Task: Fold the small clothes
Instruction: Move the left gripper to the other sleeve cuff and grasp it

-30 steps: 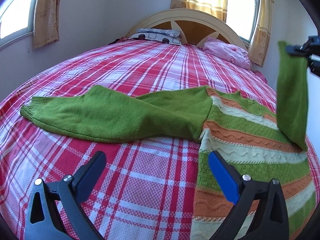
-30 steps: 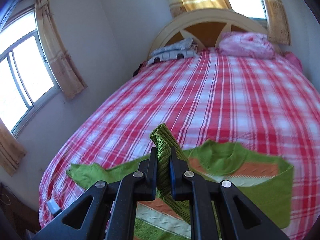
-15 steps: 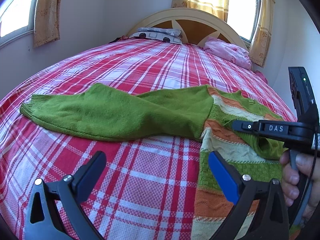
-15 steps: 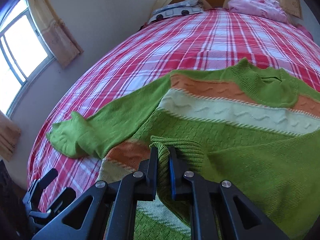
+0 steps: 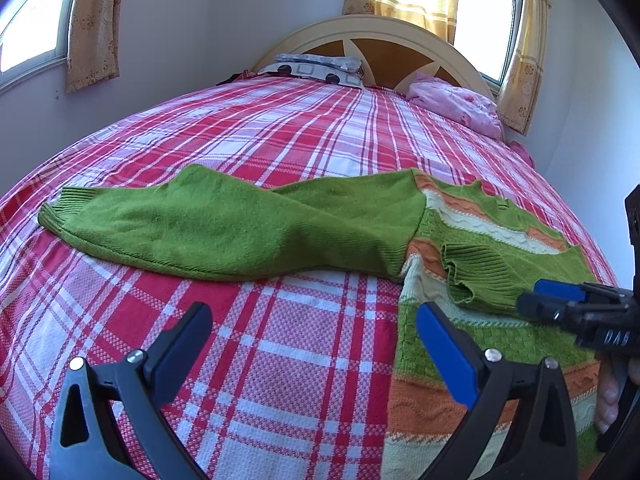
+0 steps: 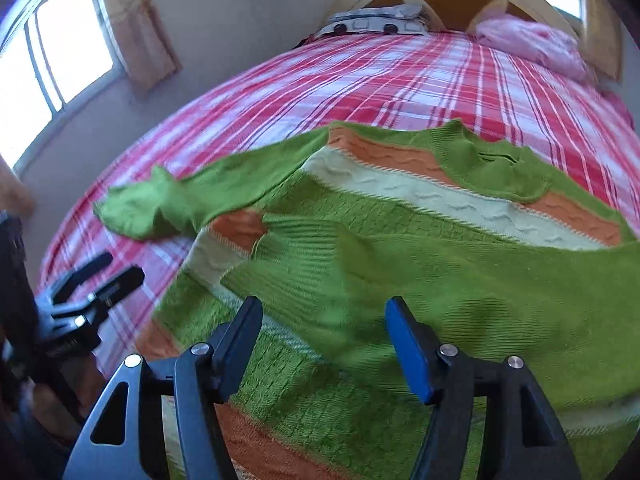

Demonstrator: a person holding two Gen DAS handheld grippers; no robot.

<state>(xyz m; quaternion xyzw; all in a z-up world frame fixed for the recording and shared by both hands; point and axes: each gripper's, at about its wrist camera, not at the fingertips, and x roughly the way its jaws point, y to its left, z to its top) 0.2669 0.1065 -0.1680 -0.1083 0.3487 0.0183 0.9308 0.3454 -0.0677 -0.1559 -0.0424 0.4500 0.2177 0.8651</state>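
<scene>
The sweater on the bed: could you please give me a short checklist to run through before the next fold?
1. Right gripper has let go: ok; its fingers have just been opening, and no cloth is pinched between them.
2. Right sleeve folded across the sweater: ok, though the cuff looks rumpled.
3. Left sleeve folded in: not ok, it lies stretched out on the bed.
4. Left gripper open and empty: ok.
5. Bottom hem flat: cannot tell, out of view.

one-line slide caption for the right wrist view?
Right gripper open, jaws just opened, over the sleeve folded across the sweater.
</scene>
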